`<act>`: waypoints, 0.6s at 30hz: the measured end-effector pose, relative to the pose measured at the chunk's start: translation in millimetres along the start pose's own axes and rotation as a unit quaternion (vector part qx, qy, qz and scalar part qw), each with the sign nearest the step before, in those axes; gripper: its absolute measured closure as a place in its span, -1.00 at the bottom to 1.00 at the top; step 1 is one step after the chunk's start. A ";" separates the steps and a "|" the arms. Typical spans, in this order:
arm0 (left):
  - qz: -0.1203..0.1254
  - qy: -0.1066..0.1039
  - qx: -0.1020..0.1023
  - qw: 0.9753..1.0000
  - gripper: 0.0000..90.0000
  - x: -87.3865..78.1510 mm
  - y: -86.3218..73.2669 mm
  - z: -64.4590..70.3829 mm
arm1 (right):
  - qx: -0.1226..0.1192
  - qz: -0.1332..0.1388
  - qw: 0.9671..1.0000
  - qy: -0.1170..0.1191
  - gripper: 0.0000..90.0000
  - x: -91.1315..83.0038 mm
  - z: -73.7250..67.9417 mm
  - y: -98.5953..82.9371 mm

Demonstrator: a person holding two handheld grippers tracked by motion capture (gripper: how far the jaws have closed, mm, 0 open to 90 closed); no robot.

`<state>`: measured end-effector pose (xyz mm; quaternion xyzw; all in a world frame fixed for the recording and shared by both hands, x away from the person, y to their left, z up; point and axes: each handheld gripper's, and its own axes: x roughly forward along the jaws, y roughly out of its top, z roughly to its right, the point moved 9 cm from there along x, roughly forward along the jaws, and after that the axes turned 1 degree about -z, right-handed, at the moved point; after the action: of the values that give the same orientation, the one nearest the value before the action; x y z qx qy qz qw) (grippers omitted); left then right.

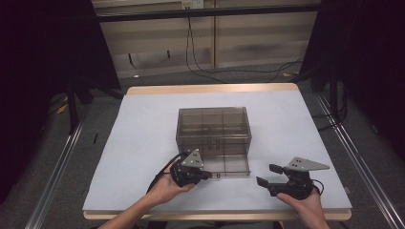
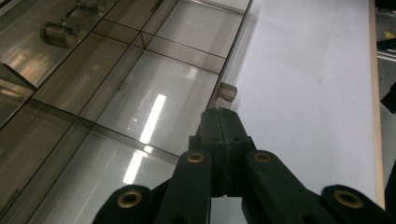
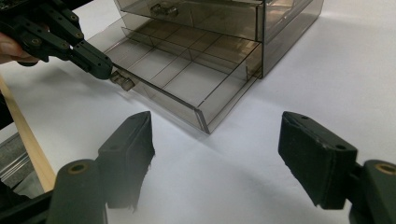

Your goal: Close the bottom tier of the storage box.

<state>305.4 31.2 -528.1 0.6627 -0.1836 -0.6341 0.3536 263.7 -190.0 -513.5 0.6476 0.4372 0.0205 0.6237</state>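
Left tongs (image 1: 213, 175) pinched shut on drawer knob (image 3: 122, 82), drawer (image 1: 231, 165) pulled out right ahead of them. Right tongs (image 1: 267, 175) wide open, empty, hovering above table (image 1: 143, 124), just right of drawer.

The left gripper (image 1: 210, 175) is held low in the left hand (image 1: 168, 187), its fingers (image 2: 222, 135) pressed together and pointing toward the drawer handle (image 3: 122, 82), pinching it. The right gripper (image 1: 267, 175) rests in the right hand (image 1: 305, 202), to the right of that handle and well apart from it, fingers (image 3: 128, 149) spread wide.
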 end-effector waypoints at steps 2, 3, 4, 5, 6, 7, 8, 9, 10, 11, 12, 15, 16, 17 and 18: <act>0.003 0.004 0.000 1.000 1.00 0.7 0.5 -0.5 | 0.000 0.001 1.000 0.001 -0.41 0.5 -0.2 0.3; 0.003 0.002 0.000 1.000 1.00 0.8 0.6 -0.4 | -0.002 0.000 1.000 0.001 -0.41 0.7 -0.3 0.2; 0.003 0.003 0.000 1.000 1.00 0.8 0.7 -0.7 | -0.001 -0.001 1.000 0.001 -0.41 0.8 -0.3 0.1; 0.004 0.001 -0.002 1.000 1.00 1.0 1.0 -0.9 | -0.001 -0.002 1.000 0.000 -0.41 0.7 -0.4 -0.1; 0.001 0.002 -0.002 1.000 1.00 0.8 0.9 -1.2 | -0.002 -0.001 1.000 0.001 -0.41 0.8 -0.5 0.0; 0.003 0.004 -0.005 1.000 1.00 1.2 1.3 -0.9 | -0.002 -0.001 1.000 0.001 -0.41 0.9 -0.4 0.0; 0.003 0.004 -0.005 1.000 1.00 1.2 1.3 -0.9 | -0.002 -0.001 1.000 0.000 -0.41 0.9 -0.4 0.0; 0.000 0.003 -0.003 1.000 1.00 0.8 0.8 -1.4 | -0.001 -0.002 1.000 0.000 -0.41 0.7 -0.3 0.0; -0.011 0.004 -0.003 1.000 1.00 -0.6 -0.3 -1.9 | -0.002 0.001 1.000 -0.001 -0.41 0.5 0.0 0.5; -0.009 0.006 -0.005 1.000 1.00 -0.2 0.0 -1.9 | -0.001 0.002 1.000 -0.003 -0.41 0.2 0.3 0.8; -0.009 0.006 -0.006 1.000 1.00 -0.1 0.0 -1.9 | -0.001 0.003 1.000 -0.002 -0.41 0.0 0.4 1.0; 0.003 0.003 -0.010 1.000 1.00 1.9 1.6 -1.6 | -0.003 0.001 1.000 0.001 -0.41 0.3 -0.2 0.6; 0.003 0.003 -0.010 1.000 1.00 1.9 1.6 -1.6 | -0.004 0.000 1.000 0.002 -0.42 0.6 -0.8 0.4; 0.004 0.004 -0.009 1.000 1.00 2.2 1.9 -2.1 | -0.006 -0.002 1.000 0.004 -0.42 1.1 -1.7 0.0; 0.004 0.004 -0.009 1.000 1.00 2.2 1.9 -2.1 | -0.006 -0.002 1.000 0.004 -0.42 1.1 -1.7 0.0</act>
<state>308.1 28.8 -528.4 0.6610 -0.1791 -0.6316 0.3633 263.4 -188.0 -513.6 0.6431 0.4407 0.0242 0.6258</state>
